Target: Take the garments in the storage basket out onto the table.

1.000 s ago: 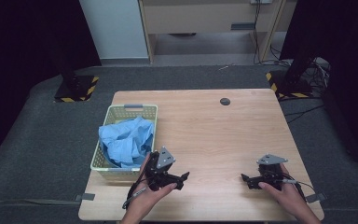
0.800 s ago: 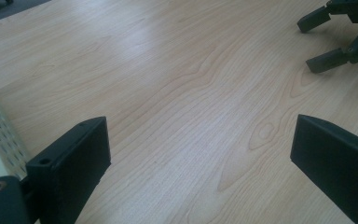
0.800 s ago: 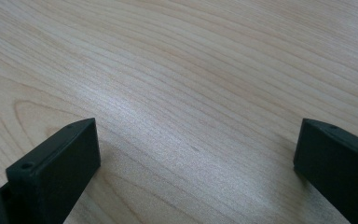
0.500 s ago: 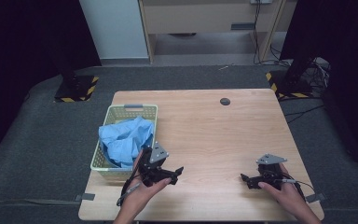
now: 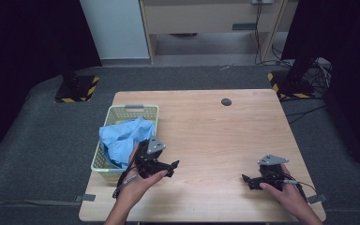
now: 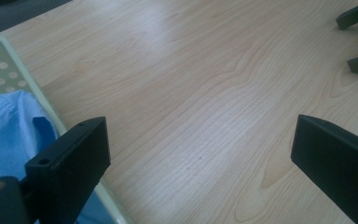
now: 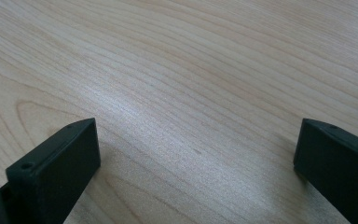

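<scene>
The wooden table (image 5: 215,136) is mostly bare. At its left edge sits a pale green basket (image 5: 143,110) with crumpled blue cloth (image 5: 122,136) heaped inside it. The left gripper (image 5: 168,168), jaws wide apart and empty, hovers just right of the basket; it probably needs to turn left and dip over the rim to pinch a raised fold. The right gripper (image 5: 247,180), also spread and empty, rests at the near right.

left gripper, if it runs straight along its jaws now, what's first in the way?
Judging by the left gripper view, the left gripper looks across bare table toward the right gripper, whose jaw tips show far off. Those would likely come first; the basket stays off to the side. Depth is unclear.
</scene>
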A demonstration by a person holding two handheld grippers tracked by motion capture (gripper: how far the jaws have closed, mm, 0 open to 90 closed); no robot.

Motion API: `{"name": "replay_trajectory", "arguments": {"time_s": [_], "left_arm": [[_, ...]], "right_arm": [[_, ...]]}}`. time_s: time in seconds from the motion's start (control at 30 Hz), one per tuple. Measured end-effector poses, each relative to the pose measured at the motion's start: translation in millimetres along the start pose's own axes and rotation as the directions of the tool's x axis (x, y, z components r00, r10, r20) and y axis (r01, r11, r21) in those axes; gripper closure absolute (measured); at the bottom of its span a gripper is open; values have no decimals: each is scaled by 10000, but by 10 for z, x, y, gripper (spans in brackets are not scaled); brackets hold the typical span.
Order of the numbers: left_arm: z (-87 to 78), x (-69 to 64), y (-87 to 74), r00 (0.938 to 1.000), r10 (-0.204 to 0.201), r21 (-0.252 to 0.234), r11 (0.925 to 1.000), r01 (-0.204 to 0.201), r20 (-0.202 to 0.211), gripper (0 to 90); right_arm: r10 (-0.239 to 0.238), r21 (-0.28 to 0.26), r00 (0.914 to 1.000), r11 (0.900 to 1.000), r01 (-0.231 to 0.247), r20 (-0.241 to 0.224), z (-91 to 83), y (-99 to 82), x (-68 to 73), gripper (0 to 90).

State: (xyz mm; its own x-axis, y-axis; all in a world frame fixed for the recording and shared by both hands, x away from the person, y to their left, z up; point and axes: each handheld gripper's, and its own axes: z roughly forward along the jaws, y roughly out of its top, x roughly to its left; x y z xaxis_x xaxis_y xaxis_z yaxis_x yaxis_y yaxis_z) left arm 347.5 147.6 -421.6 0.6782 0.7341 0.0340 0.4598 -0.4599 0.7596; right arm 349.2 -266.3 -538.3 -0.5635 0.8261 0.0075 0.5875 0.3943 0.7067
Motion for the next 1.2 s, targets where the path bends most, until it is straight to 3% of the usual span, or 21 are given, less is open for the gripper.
{"name": "replay_trajectory", "arguments": {"time_s": [1.2], "left_arm": [[-193, 439, 109, 9966, 54, 430, 9991, -19, -820, 38]], "right_arm": [[68, 7, 10000, 10000, -68, 49, -2, -2, 13, 5]]}}
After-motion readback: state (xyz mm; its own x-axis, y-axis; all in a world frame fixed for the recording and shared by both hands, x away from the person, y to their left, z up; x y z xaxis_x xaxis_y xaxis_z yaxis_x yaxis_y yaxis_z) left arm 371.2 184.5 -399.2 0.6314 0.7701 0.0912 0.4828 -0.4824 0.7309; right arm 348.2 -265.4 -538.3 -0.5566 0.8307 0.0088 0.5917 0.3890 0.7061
